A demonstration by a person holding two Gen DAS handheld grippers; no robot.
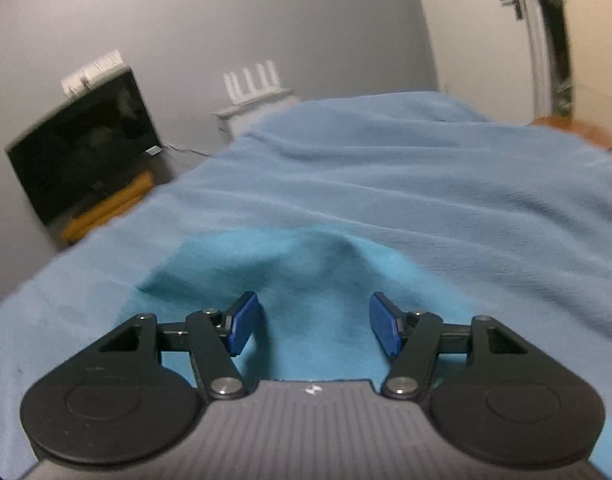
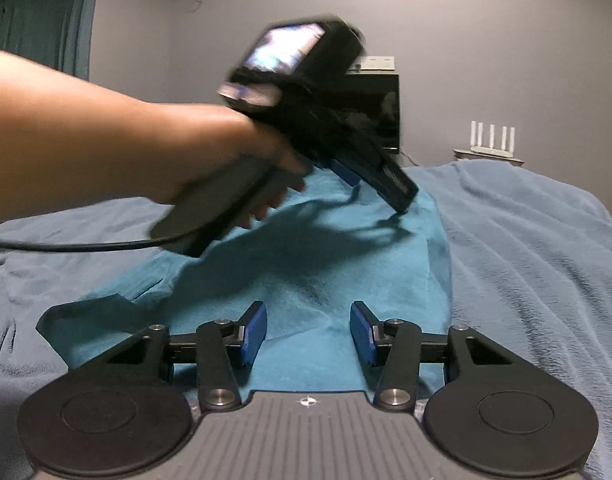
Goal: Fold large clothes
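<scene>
1. You are working over a bed (image 2: 537, 248) covered by a light blue blanket (image 1: 385, 184), set against a grey wall (image 1: 266, 20); a dark screen (image 1: 86, 148) leans at the wall on a yellow stand (image 1: 106, 208), a white router (image 2: 491, 140) with upright antennas stands past the bed's far edge, and a pale door (image 1: 477, 32) with a handle shows at the left wrist view's top right.
2. The task's thing, a teal garment (image 2: 345, 272), lies spread on the blanket; it runs from just under your right gripper away toward the screen, with a dark flap (image 2: 86, 312) sticking out at its near left corner.
3. Your left gripper (image 1: 313, 320) has its fingers (image 1: 244, 322) wide apart, clamping nothing; a raised fold of teal cloth lies just beyond and between them.
4. Your right gripper (image 2: 307, 332) likewise has its fingers (image 2: 254, 332) spread, with flat teal cloth in the gap and nothing held.
5. In the right wrist view your left hand (image 2: 242, 168) and its gripper cross above the garment, casting a shadow on it and blocking part of the screen; that gripper is blurred there, its tips close over the cloth, and you cannot tell whether they touch.
6. The garment's full outline is cut off by both gripper bodies.
</scene>
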